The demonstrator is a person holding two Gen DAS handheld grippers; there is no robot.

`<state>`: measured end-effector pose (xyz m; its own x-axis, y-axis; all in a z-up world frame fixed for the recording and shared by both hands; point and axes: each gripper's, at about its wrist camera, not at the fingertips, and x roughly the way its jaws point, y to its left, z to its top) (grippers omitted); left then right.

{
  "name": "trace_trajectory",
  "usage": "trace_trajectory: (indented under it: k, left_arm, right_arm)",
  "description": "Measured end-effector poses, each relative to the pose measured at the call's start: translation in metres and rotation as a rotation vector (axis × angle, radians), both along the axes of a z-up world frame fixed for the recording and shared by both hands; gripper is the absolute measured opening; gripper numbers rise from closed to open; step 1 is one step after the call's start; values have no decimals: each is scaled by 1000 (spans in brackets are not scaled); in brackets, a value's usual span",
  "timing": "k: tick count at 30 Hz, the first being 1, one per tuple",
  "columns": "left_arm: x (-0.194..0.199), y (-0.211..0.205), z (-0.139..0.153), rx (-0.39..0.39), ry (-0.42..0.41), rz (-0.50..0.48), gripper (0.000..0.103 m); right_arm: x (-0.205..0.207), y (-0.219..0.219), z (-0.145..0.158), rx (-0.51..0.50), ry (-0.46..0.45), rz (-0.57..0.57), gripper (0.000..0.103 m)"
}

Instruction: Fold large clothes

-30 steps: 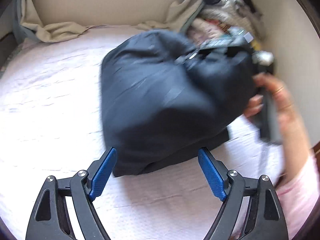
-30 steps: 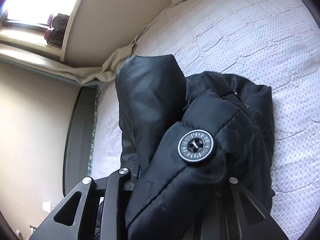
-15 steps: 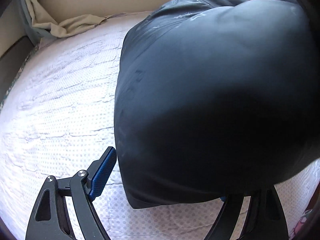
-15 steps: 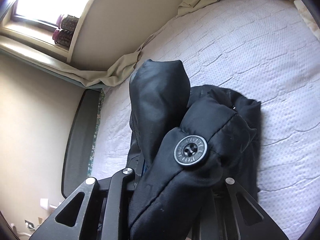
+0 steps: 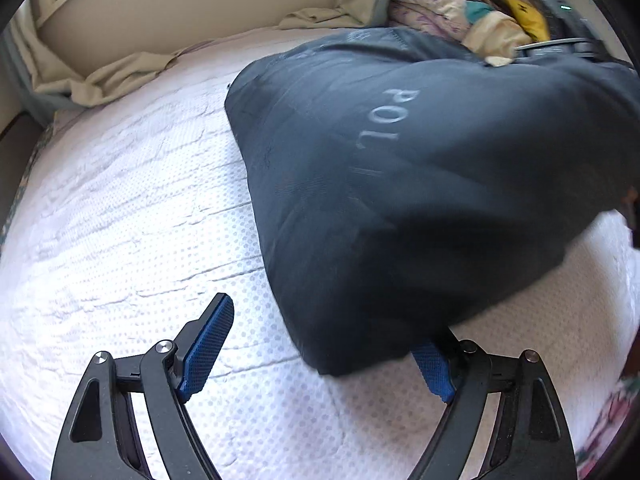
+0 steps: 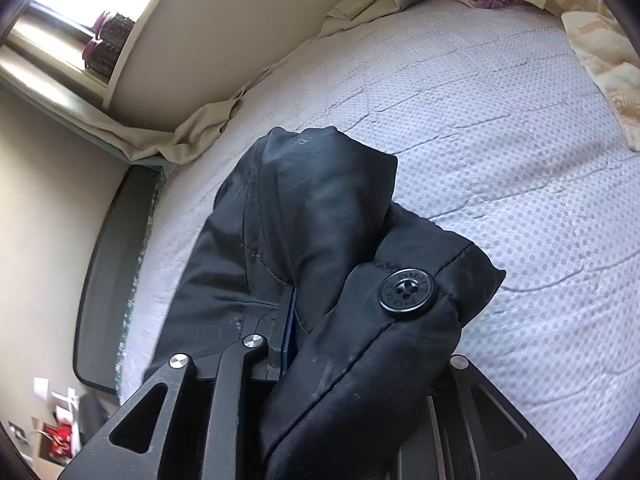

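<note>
A large black padded jacket (image 5: 420, 184) with pale lettering hangs lifted over the white dotted bed (image 5: 120, 220). Its lower edge drapes over the right finger of my left gripper (image 5: 320, 344), which is open and holds nothing. In the right wrist view my right gripper (image 6: 320, 344) is shut on a bunched part of the jacket (image 6: 320, 240), and a black button (image 6: 407, 291) sits on the fold above the fingers. The right fingertips are hidden by cloth.
A beige curtain (image 5: 120, 76) bunches along the wall at the bed's far edge. Piled colourful bedding (image 5: 460, 12) lies at the far right corner. A dark bed frame edge (image 6: 108, 272) runs along the left side, with a window sill (image 6: 80, 56) above.
The jacket has been lifted off the bed and swung toward my left gripper, then eased back a little. It now covers the left gripper's right finger. The right gripper keeps its hold.
</note>
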<state>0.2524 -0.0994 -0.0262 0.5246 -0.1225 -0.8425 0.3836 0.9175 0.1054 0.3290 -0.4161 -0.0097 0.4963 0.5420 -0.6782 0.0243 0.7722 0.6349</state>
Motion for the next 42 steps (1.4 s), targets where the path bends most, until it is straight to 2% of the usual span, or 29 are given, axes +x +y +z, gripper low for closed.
trace_trajectory:
  k: [3, 6, 11, 13, 17, 22, 24, 26, 27, 29, 31, 34, 36, 38, 40, 42]
  left_arm:
    - [-15, 4, 20, -3, -15, -60, 87]
    - [-22, 6, 46, -39, -24, -102, 87]
    - [-18, 11, 92, -174, -54, -112, 87]
    - [-12, 7, 98, -192, -66, -105, 86]
    - [14, -6, 91, -257, -17, -101, 84]
    - [19, -28, 63, -239, 7, -137, 80]
    - [13, -33, 46, -191, 2, -139, 81]
    - [4, -38, 33, -125, -40, -151, 82]
    - [2, -38, 29, -113, -49, -152, 83]
    - [-1, -38, 25, -102, -59, -154, 83]
    - [0, -39, 23, -96, -60, -154, 83]
    - [2, -39, 23, -97, -48, -149, 84]
    - [2, -38, 23, -90, -44, -152, 84]
    - [0, -39, 23, -77, -47, -163, 84]
    - [0, -43, 23, -68, -53, -167, 84]
    - [-1, -44, 23, -71, -55, -167, 84]
  right_arm:
    - [1, 3, -1, -11, -8, 9, 18]
    - [0, -1, -4, -2, -4, 6, 19]
    - [0, -1, -6, 3, 3, -3, 20]
    - [1, -2, -6, 7, 6, -7, 21]
    - [-1, -3, -9, 11, 14, -5, 22]
    - [-3, -12, -16, 2, 39, -10, 26]
    - [-3, -16, -21, 11, 58, -22, 30]
    - [-4, -18, -23, 29, 74, -34, 42]
    - [-5, -17, -20, 21, 76, -36, 45]
    - [-6, -16, -7, -30, 81, -54, 61]
    - [-10, -15, 14, -70, 57, -75, 64]
    - [-26, -12, 64, -221, -58, -161, 62]
    - [-36, -6, 91, -272, -147, -188, 58]
    - [-38, 6, 110, -229, -217, -145, 36]
    - [-33, 19, 113, -226, -228, -115, 24]
    - [-20, 39, 107, -274, -206, -85, 18]
